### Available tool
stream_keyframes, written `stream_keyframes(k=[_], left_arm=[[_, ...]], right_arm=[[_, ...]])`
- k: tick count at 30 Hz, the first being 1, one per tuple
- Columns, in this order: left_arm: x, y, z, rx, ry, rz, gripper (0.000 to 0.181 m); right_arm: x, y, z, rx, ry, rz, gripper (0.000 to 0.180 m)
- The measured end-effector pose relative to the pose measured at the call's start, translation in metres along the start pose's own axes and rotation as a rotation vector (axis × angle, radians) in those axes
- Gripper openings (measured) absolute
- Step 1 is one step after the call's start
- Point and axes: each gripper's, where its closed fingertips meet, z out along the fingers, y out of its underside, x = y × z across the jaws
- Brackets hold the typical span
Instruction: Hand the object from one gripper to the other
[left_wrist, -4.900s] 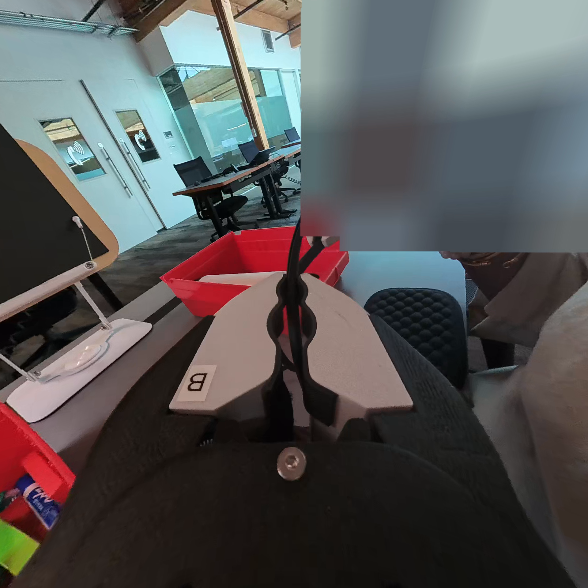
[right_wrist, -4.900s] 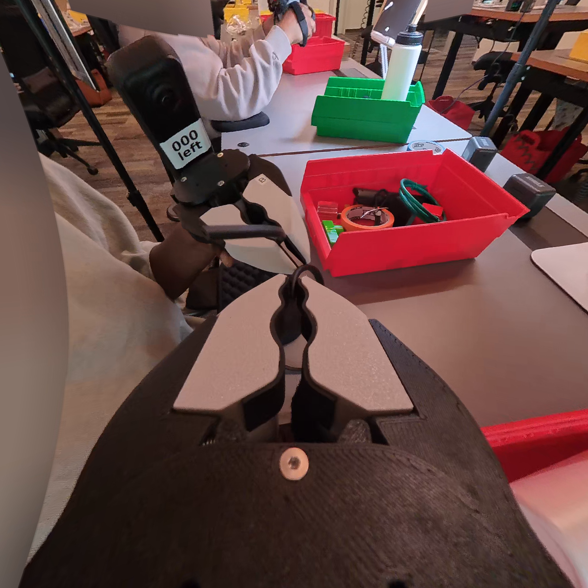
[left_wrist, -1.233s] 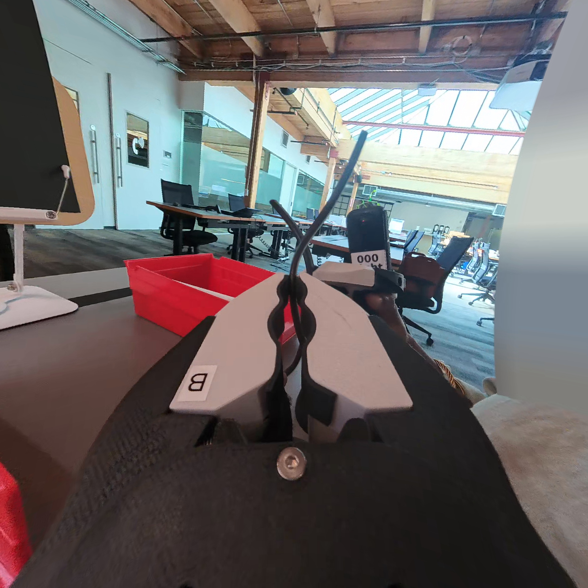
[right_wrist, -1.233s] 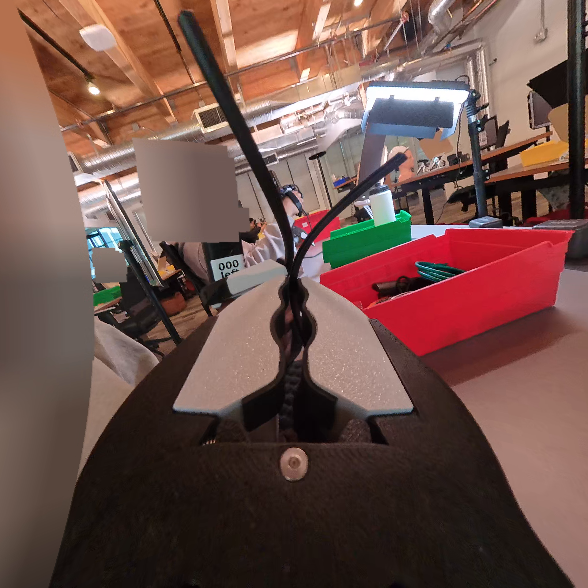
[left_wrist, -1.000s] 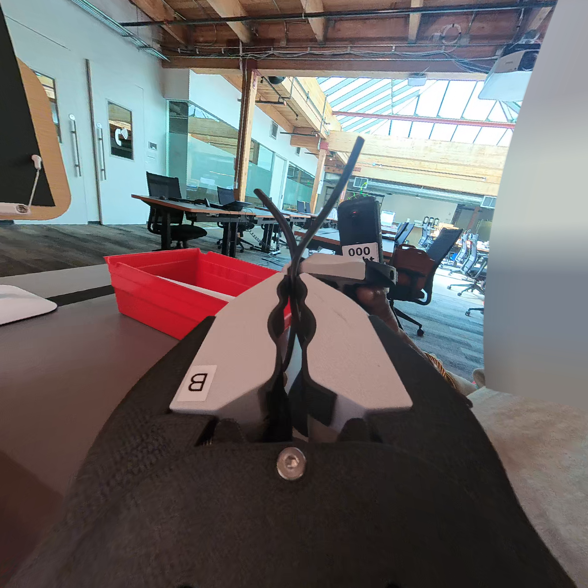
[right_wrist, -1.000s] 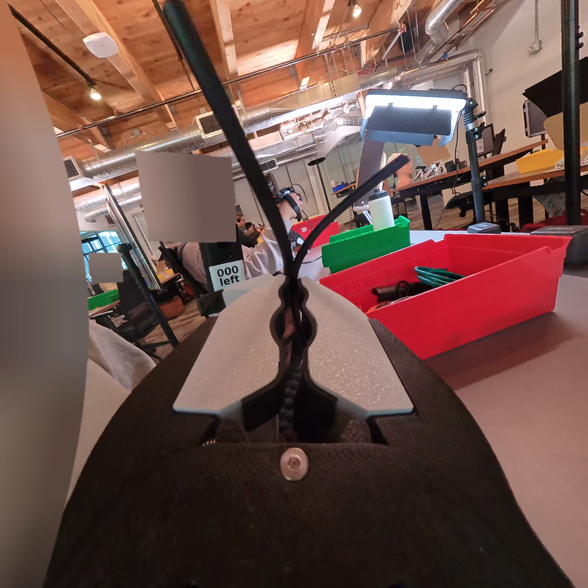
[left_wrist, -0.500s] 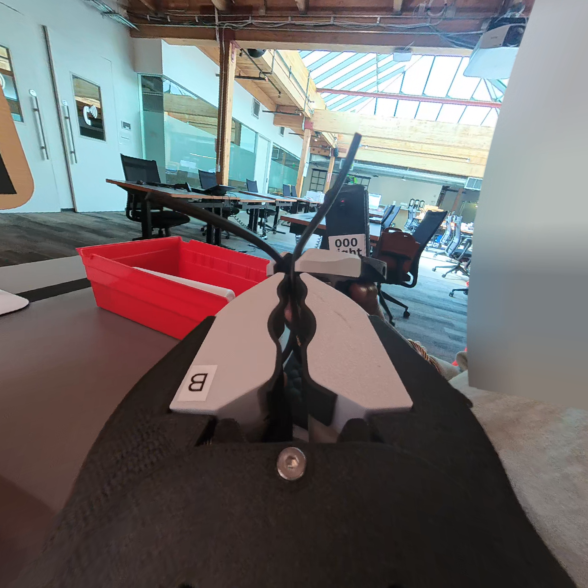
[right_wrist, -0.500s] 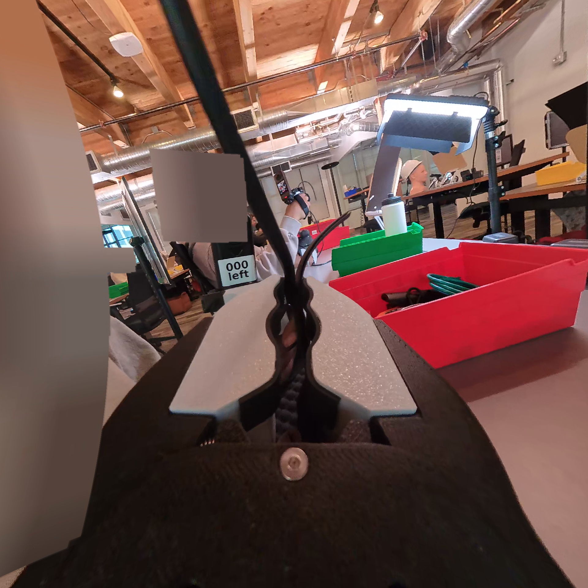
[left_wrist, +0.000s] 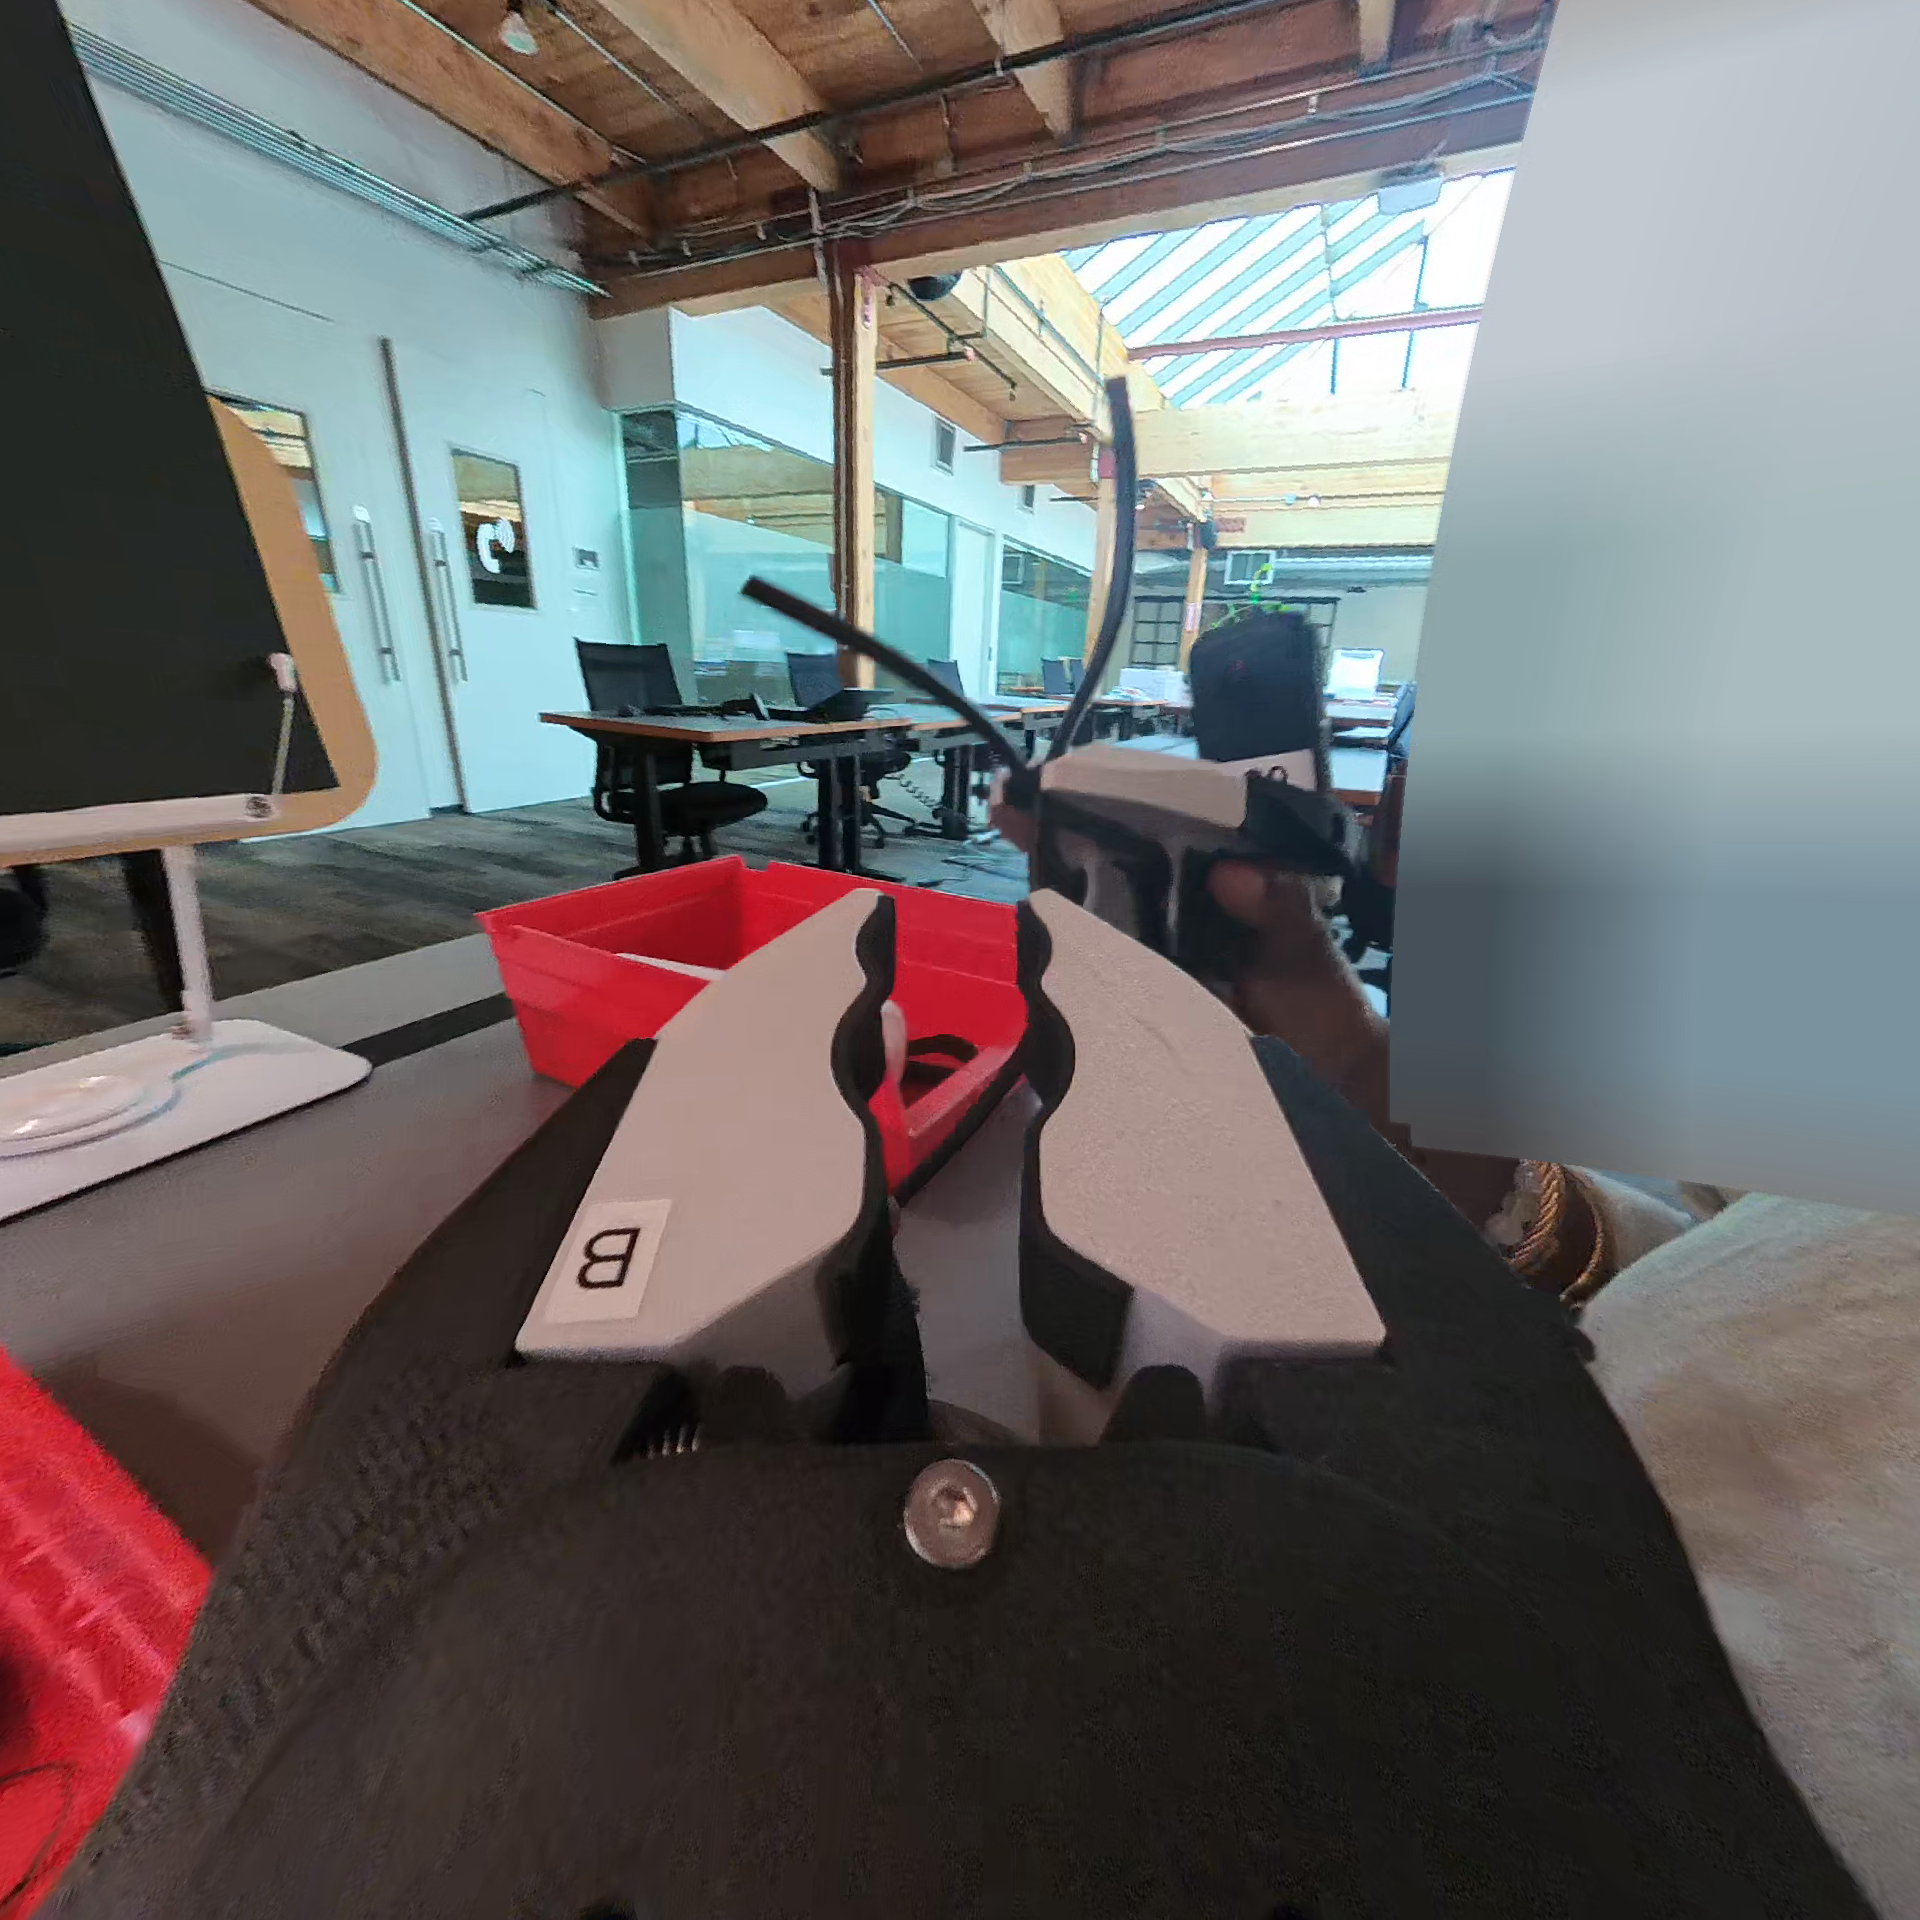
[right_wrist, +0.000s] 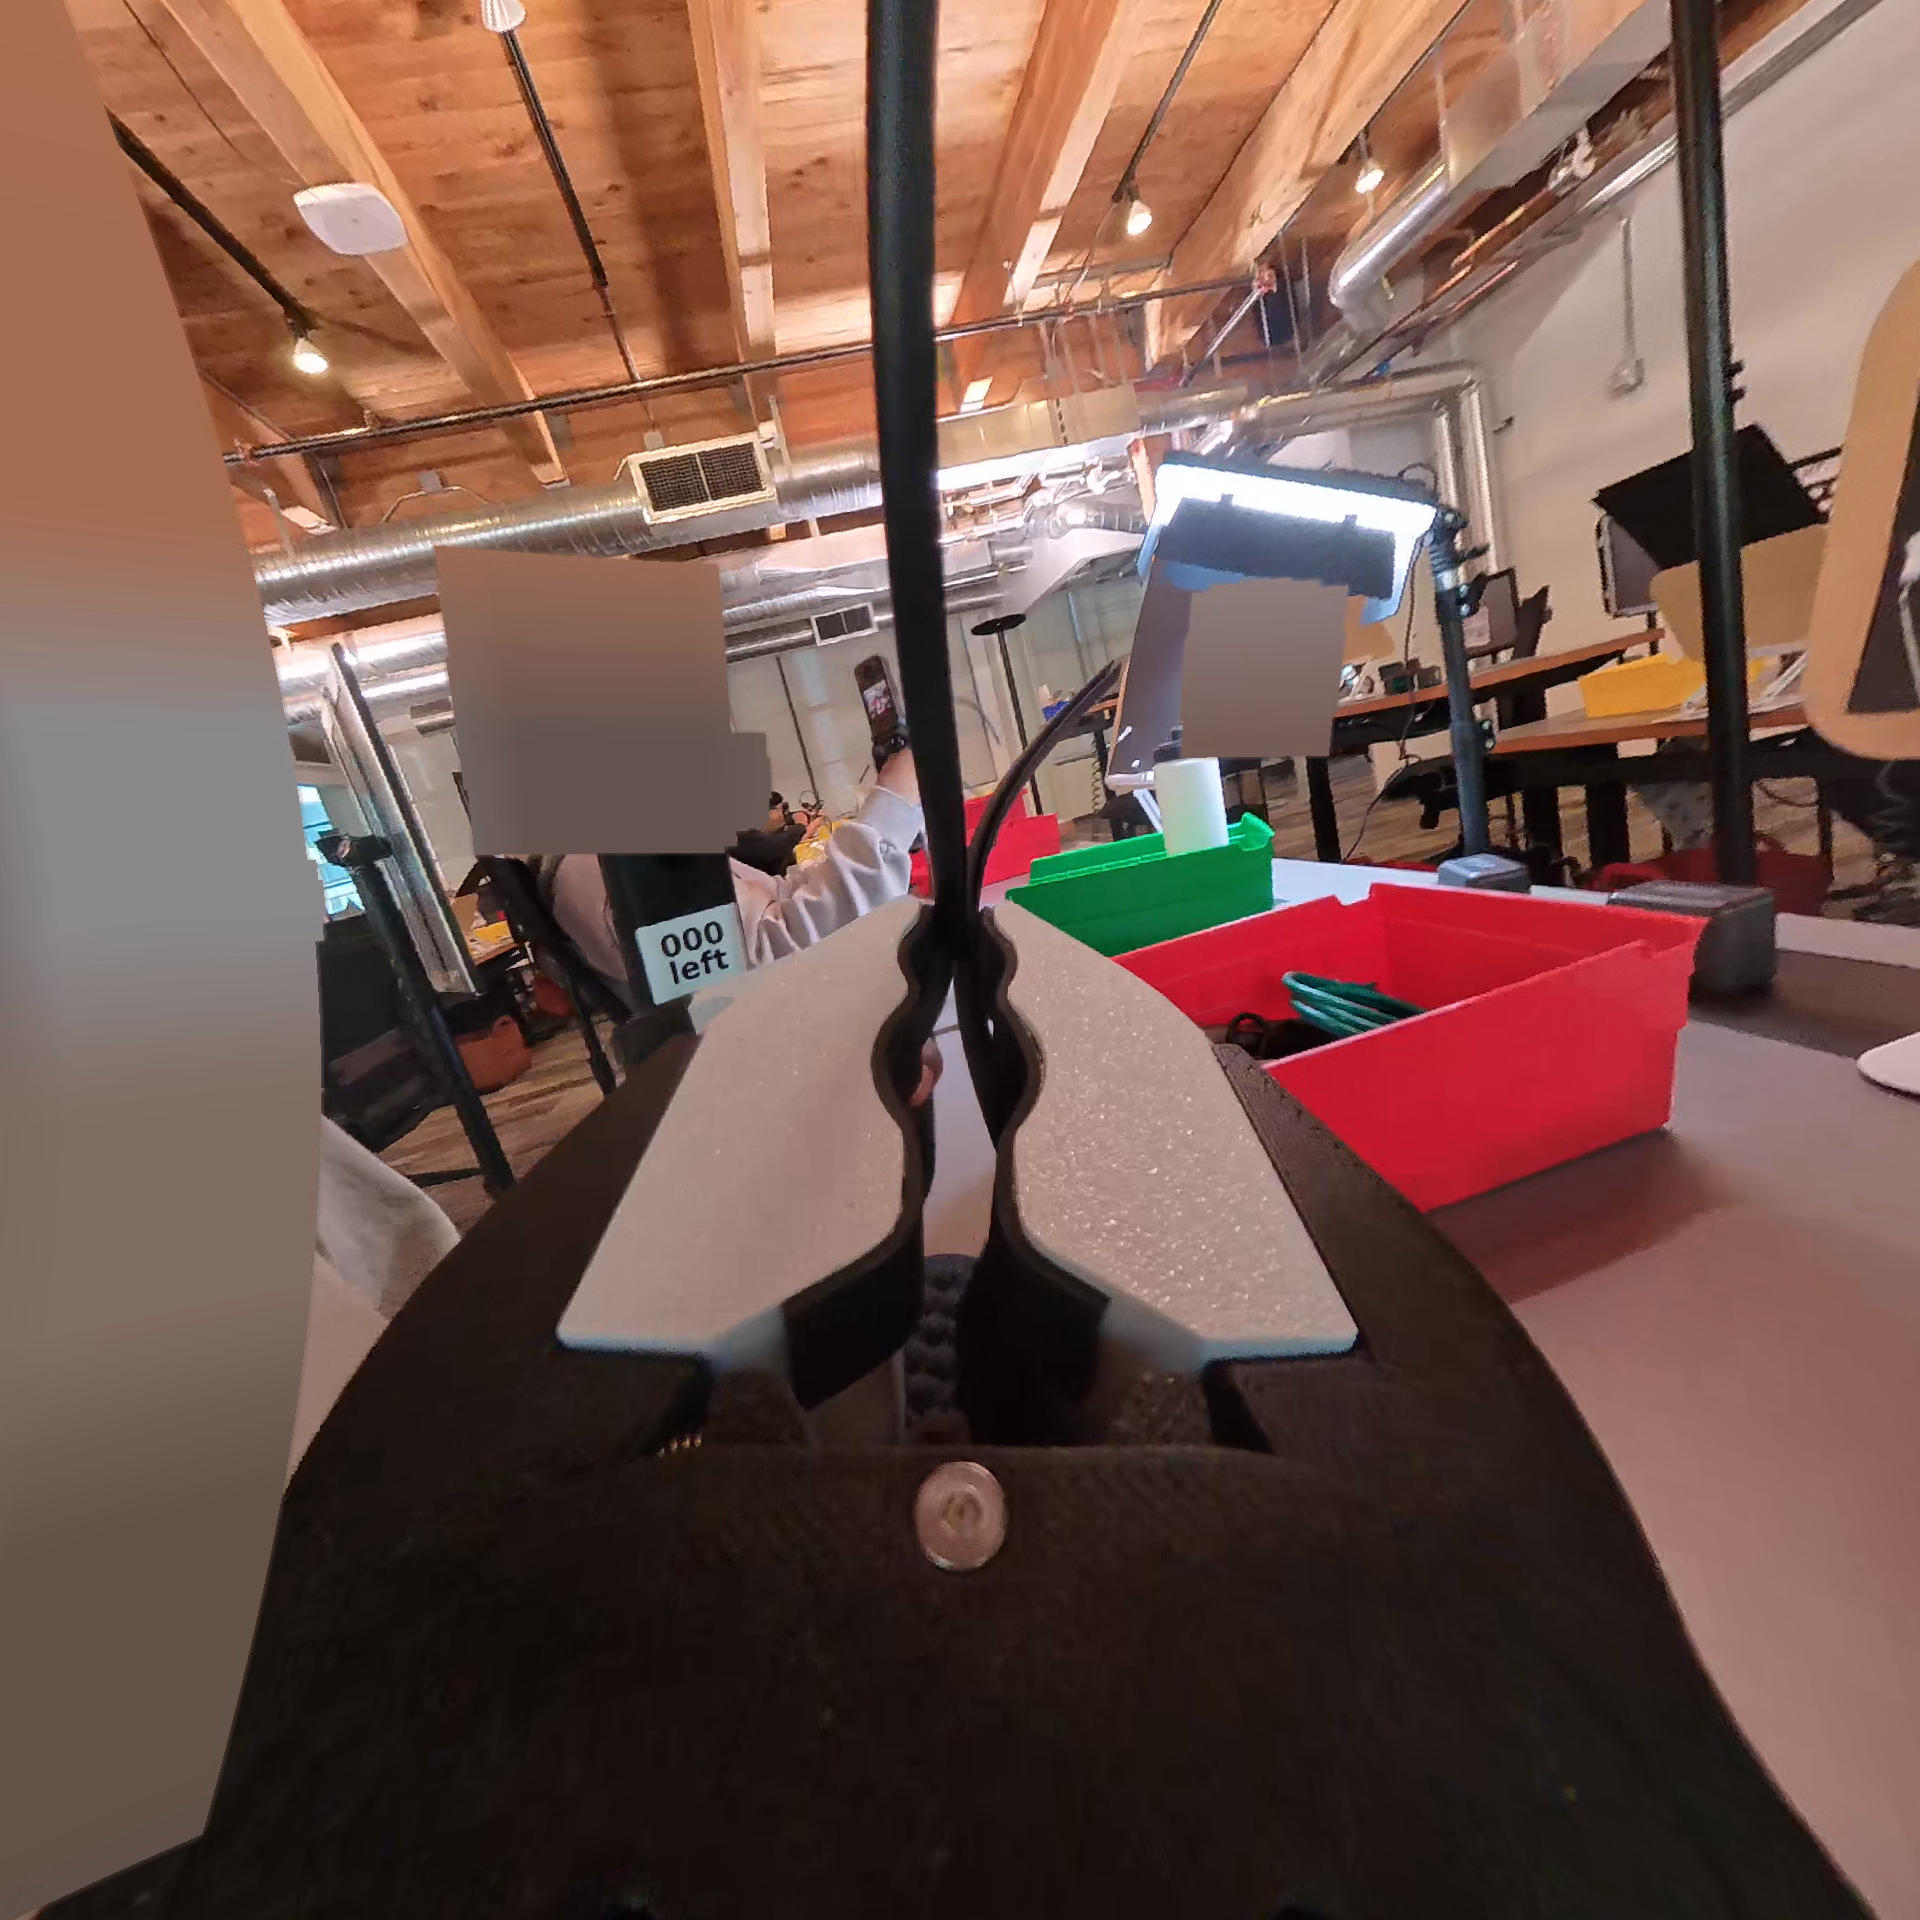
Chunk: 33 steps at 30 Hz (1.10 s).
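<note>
The object is a thin black cable (right_wrist: 899, 416), folded so its two ends stick up. My right gripper (right_wrist: 956, 914) is shut on it at the fold, one end rising straight up and the other curving right. In the left wrist view the right gripper (left_wrist: 1029, 790) holds the cable (left_wrist: 1112, 520) in the air, ahead of and a little above my left gripper (left_wrist: 951, 914). My left gripper is open and empty, its jaws a hand's width apart. Its labelled body (right_wrist: 694, 954) shows behind the right gripper's fingers.
A red bin (left_wrist: 623, 945) sits on the dark table (left_wrist: 312, 1195) ahead of the left gripper; another red bin's corner (left_wrist: 73, 1558) is at lower left. A white stand base (left_wrist: 156, 1091) is left. A red bin (right_wrist: 1455, 1060) holding cables and a green bin (right_wrist: 1143, 894) are to the right. Left tips to right tips: about 4 cm.
Both grippers held the cable before. My left gripper has opened and let go, and the right gripper has drawn away with the cable in it.
</note>
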Motion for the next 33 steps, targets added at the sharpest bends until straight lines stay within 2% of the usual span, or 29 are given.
stream_keyframes(k=[5,10,15,20,22,27,33], left_arm=[[-0.034,-0.008,-0.010,-0.051,-0.179,0.078,0.022],[-0.064,-0.034,-0.021,-0.103,-0.307,0.115,0.025],[-0.079,-0.047,-0.030,-0.030,-0.391,0.087,0.032],[-0.088,-0.032,-0.039,0.034,-0.420,0.004,0.032],[-0.089,-0.027,-0.037,0.013,-0.405,-0.014,0.032],[-0.087,-0.026,-0.036,0.021,-0.390,-0.001,0.032],[-0.089,-0.035,-0.042,0.066,-0.394,-0.005,0.031]], right_arm=[[0.003,-0.033,-0.001,0.039,0.014,-0.062,0.007],[0.010,-0.086,-0.004,0.084,0.056,-0.170,0.007],[0.013,-0.150,-0.016,0.194,0.114,-0.247,0.008],[0.038,-0.186,-0.038,0.227,0.261,-0.350,0.008],[0.056,-0.190,-0.051,0.226,0.324,-0.372,0.007],[0.089,-0.183,-0.079,0.206,0.277,-0.366,0.007],[0.170,-0.149,-0.117,0.055,0.561,-0.302,0.008]])
